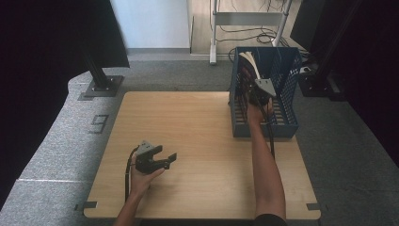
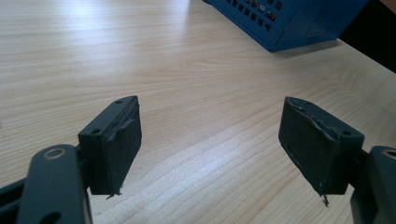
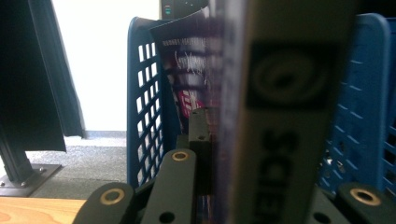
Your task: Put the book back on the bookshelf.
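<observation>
A blue plastic basket (image 1: 288, 89) stands at the table's far right, with books and magazines upright inside it. My right gripper (image 1: 256, 92) reaches into it from the near side and is shut on a book (image 1: 249, 63) that tilts up over the basket's rim. In the right gripper view that book's pale spine (image 3: 285, 116) fills the space between the jaws of the right gripper (image 3: 233, 154), with a purple magazine (image 3: 187, 70) behind it and the basket's wall (image 3: 144, 116) at left. My left gripper (image 1: 171, 160) rests low over the table's near left, open and holding nothing (image 2: 210, 140).
The wooden table (image 1: 197, 127) is bare between the two grippers. The basket's corner (image 2: 289, 23) shows far ahead of the left gripper. Black stands (image 1: 101, 80) and a metal frame with cables (image 1: 249, 28) are on the floor beyond the table.
</observation>
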The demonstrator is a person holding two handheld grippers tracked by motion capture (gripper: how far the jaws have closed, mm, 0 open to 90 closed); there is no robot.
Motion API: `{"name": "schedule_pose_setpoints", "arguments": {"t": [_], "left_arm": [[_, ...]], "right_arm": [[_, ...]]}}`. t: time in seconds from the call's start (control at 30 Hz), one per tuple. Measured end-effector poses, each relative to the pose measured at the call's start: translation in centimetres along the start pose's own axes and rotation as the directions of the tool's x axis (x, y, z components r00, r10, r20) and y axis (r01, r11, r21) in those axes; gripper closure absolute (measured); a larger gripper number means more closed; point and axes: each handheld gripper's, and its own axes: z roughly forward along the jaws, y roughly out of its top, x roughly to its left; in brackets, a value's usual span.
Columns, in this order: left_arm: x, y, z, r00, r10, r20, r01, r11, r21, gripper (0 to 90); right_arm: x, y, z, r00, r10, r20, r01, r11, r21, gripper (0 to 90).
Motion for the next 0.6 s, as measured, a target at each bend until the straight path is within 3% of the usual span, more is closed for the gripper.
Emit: {"name": "schedule_pose_setpoints", "arguments": {"t": [0.27,0.43,0.6], "left_arm": [[0.0,-0.1,0.1,1.0000,-0.001,-0.001,0.001,1.0000,0.004,21.3],[-0.4,-0.1,0.2,0.9999,0.009,0.007,-0.009,0.9999,0.009,21.2],[-0.5,0.0,0.1,0.9998,0.016,0.011,-0.016,0.9998,0.007,21.2]], "right_arm": [[1.3,-0.9,-0.5,0.9982,-0.024,-0.054,0.023,1.000,-0.018,79.7],[2.2,-0.6,-1.3,0.9865,-0.085,-0.140,0.089,0.996,0.018,70.1],[2.2,-0.8,-2.1,0.9806,-0.086,-0.176,0.096,0.994,0.044,67.2]]}}
